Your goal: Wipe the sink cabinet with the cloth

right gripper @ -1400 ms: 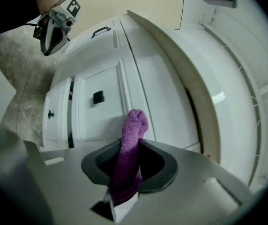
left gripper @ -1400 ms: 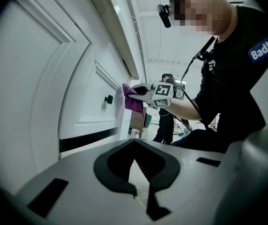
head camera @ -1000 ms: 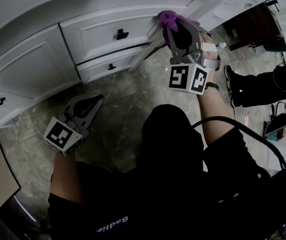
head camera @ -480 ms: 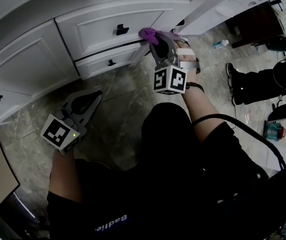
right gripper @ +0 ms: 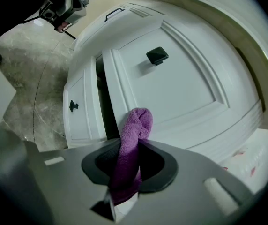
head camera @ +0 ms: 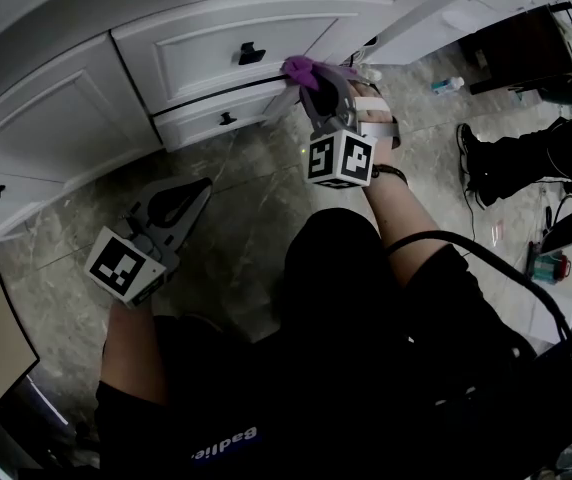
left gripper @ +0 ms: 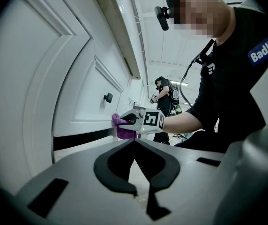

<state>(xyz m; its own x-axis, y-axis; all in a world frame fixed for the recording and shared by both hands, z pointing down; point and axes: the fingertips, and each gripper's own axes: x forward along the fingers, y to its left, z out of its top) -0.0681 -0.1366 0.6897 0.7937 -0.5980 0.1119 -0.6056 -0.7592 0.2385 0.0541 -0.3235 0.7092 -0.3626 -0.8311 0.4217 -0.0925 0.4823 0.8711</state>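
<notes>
Soft, even indoor light. The white sink cabinet (head camera: 196,53) is bright, almost washed out, with faint shadows under its mouldings. The person's black clothing (head camera: 366,368) shows little detail. Both gripper views are round fisheye pictures with black corners and bowed lines. The purple cloth (right gripper: 133,125) blurs nearest the lens.

The purple cloth (right gripper: 133,135), bunched into a roll in the right gripper (right gripper: 129,163), touches the white sink cabinet (right gripper: 124,18) tip-first at the upper drawer front's (right gripper: 171,78) lower edge.
</notes>
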